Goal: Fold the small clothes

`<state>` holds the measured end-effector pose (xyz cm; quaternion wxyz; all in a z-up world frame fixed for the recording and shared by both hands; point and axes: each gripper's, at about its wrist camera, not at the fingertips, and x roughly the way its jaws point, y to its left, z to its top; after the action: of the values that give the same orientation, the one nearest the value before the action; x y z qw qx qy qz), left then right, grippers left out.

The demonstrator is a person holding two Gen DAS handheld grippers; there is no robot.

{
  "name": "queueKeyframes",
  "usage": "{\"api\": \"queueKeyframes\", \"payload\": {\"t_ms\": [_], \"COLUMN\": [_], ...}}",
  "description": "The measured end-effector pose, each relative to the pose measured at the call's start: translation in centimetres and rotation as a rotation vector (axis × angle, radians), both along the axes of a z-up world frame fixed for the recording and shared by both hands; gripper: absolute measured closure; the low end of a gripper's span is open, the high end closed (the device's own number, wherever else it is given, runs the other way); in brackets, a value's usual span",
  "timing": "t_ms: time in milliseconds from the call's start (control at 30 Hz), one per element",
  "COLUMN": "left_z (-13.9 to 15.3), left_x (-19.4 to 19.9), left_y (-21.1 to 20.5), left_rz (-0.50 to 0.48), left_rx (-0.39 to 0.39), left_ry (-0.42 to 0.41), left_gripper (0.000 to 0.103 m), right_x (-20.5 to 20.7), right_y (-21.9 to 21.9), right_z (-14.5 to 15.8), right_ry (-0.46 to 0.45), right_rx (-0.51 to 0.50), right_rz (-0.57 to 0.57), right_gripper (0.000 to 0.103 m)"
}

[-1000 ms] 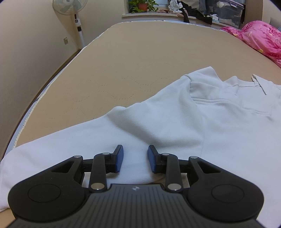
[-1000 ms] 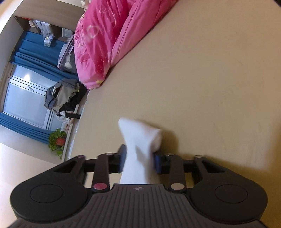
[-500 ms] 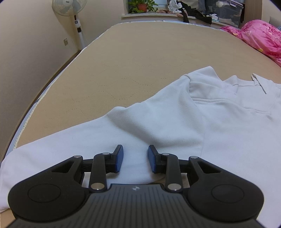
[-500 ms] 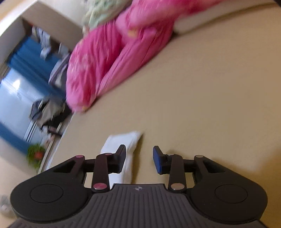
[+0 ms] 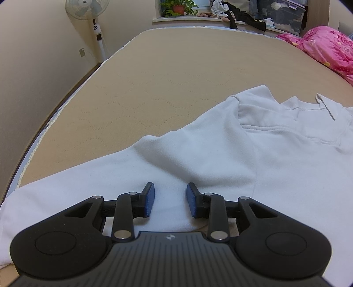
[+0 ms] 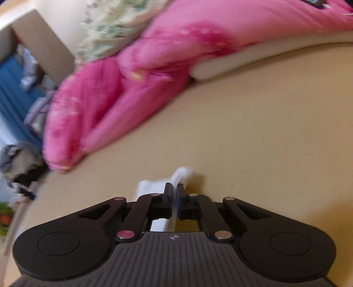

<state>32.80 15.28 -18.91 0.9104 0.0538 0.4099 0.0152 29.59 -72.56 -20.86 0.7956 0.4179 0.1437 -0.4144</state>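
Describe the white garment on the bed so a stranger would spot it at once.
Start at the wide tan bed. On its near side, spread flat under the left claw, lies the white sweatshirt. It is the only white thing on the bed, unlike the pink quilt bunched at the far right edge.

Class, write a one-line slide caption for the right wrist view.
Right gripper shut on a bit of white cloth on the tan bed, pink quilt beyond.

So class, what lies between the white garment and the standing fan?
In the left wrist view, only bare tan mattress separates the white garment from the standing fan.
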Motion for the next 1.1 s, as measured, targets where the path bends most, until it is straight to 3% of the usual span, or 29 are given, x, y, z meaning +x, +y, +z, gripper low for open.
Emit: {"api": "queueKeyframes", "payload": {"t_ms": [67, 167, 267, 367, 433, 500, 533, 600, 700, 833, 967, 1100], "left_z": [0.3, 1.5, 3.6, 4.4, 3.3, 0.6, 0.3, 2.0, 5.2, 8.9, 9.1, 6.9], "left_x": [-0.1, -0.5, -1.7, -2.7, -2.7, -2.3, -2.7, -3.5, -5.7, -10.9, -18.3, -24.9], "left_y": [0.2, 0.6, 0.4, -0.6, -1.4, -2.1, -2.3, -2.6, -2.2, -3.6, -4.3, -5.4], "left_rz": [0.000, 0.016, -0.032, -0.134, -0.210, -0.219, -0.218, -0.188, -0.144, -0.131, -0.120, -0.080], "left_rx": [-0.011, -0.046, -0.123, -0.218, -0.245, -0.172, -0.137, -0.150, -0.289, -0.217, -0.273, -0.271], "left_ry": [0.001, -0.019, -0.095, -0.124, -0.073, 0.058, 0.042, 0.022, -0.018, -0.035, -0.006, 0.076], "left_gripper": [0.065, 0.063, 0.063, 0.063, 0.063, 0.066, 0.066, 0.066, 0.066, 0.066, 0.066, 0.066], "right_x": [-0.7, -2.3, -3.7, -3.6, -3.6, -4.2, -4.7, -5.6, -8.1, -12.5, -17.0, -21.4], "right_y": [0.2, 0.4, 1.1, 4.4, 6.9, 10.2, 12.1, 15.5, 20.9, 26.5, 29.8, 32.1], "right_z": [-0.1, 0.4, 1.8, 4.7, 6.3, 8.0, 9.0, 11.2, 14.7, 17.7, 17.4, 13.4], "right_ry": [0.057, 0.123, 0.092, 0.015, -0.037, -0.057, -0.064, -0.057, -0.059, -0.024, 0.091, 0.233], "right_rx": [-0.029, -0.062, -0.089, -0.193, -0.210, -0.212, -0.211, -0.213, -0.222, -0.230, -0.212, -0.151], "right_rz": [-0.014, -0.135, -0.151, 0.060, 0.209, 0.357, 0.426, 0.547, 0.749, 0.944, 1.046, 1.094], "right_gripper": [0.100, 0.101, 0.097, 0.097, 0.097, 0.092, 0.088, 0.082, 0.071, 0.064, 0.062, 0.062]}}
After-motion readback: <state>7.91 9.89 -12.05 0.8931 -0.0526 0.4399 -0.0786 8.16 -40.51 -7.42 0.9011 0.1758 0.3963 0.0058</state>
